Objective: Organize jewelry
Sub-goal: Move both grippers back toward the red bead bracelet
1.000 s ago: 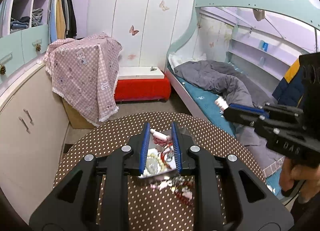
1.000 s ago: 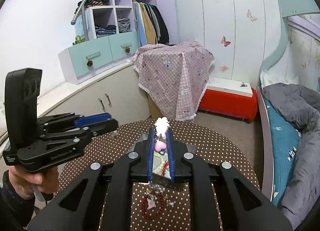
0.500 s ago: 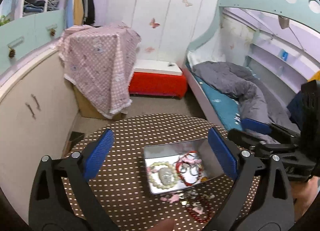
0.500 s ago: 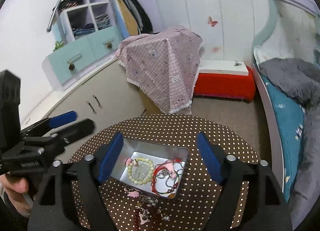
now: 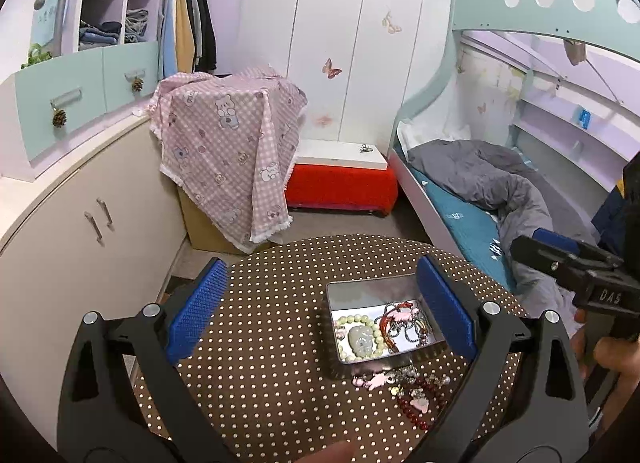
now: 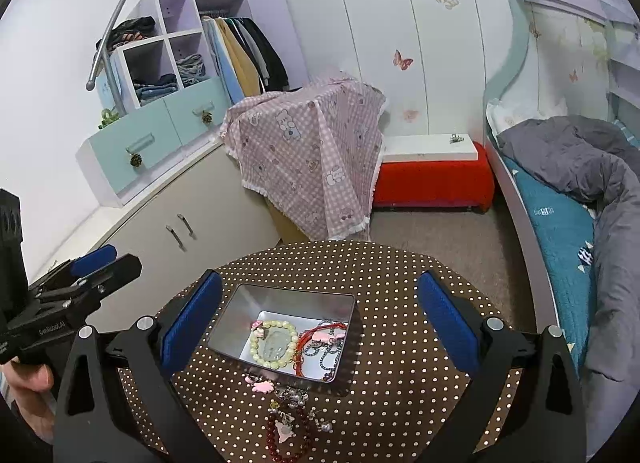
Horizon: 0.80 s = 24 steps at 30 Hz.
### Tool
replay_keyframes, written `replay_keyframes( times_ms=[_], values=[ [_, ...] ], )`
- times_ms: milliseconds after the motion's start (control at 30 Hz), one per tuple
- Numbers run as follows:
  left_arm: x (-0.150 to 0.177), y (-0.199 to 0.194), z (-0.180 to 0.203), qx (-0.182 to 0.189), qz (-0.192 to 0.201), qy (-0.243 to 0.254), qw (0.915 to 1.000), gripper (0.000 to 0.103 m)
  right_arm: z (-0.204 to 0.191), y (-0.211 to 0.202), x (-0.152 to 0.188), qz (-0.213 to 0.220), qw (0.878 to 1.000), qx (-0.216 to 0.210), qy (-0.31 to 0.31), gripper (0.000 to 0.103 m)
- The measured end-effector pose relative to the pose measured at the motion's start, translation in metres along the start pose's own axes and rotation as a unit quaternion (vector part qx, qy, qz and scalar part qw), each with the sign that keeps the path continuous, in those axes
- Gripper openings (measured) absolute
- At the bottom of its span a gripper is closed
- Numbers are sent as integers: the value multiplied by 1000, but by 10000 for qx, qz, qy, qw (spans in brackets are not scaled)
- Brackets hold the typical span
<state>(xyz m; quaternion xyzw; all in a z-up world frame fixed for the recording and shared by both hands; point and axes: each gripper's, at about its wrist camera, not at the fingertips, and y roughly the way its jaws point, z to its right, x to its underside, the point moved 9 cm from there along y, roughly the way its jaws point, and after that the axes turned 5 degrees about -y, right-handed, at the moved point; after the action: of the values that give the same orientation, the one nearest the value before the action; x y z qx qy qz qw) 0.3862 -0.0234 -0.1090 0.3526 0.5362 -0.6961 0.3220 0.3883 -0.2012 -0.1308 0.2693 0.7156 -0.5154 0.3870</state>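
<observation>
A: Since a second ago both claws went from pinched nearly shut over the tin to spread. My left claw [image 5: 320, 307] is wide, nothing between the pads. My right claw [image 6: 320, 319] is opening its last bit, also empty.

B: Where's the jewelry?

A: Part of it sits in the metal tin [image 6: 240, 303] on the dotted worktop [image 6: 400, 263]: green bead bracelet [image 6: 274, 343], red cord piece [image 6: 320, 333], chains. The loose pile [image 6: 288, 415] lies on the cloth just in front of the tin: pink charms, pearls, dark red bead string [image 5: 416, 409].

B: Next step, how to do it well?

A: My guess: pick the loose bits. Come down steep with the right claw, pinch one strand only, lift slowly so tangled chains don't drag the rest, then drop it over the tin's bare corner.
</observation>
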Motion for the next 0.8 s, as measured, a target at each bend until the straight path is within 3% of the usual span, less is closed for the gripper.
replay_keyframes(
  times_ms=[400, 800],
  values=[
    [23, -16, 2, -110, 9, 31, 9999, 93, -6, -18, 15, -8, 10000, 23, -45, 95],
    [62, -17, -1, -142, -261, 37, 9996, 93, 7, -25, 68, -339, 9992, 124, 181, 95]
  ],
)
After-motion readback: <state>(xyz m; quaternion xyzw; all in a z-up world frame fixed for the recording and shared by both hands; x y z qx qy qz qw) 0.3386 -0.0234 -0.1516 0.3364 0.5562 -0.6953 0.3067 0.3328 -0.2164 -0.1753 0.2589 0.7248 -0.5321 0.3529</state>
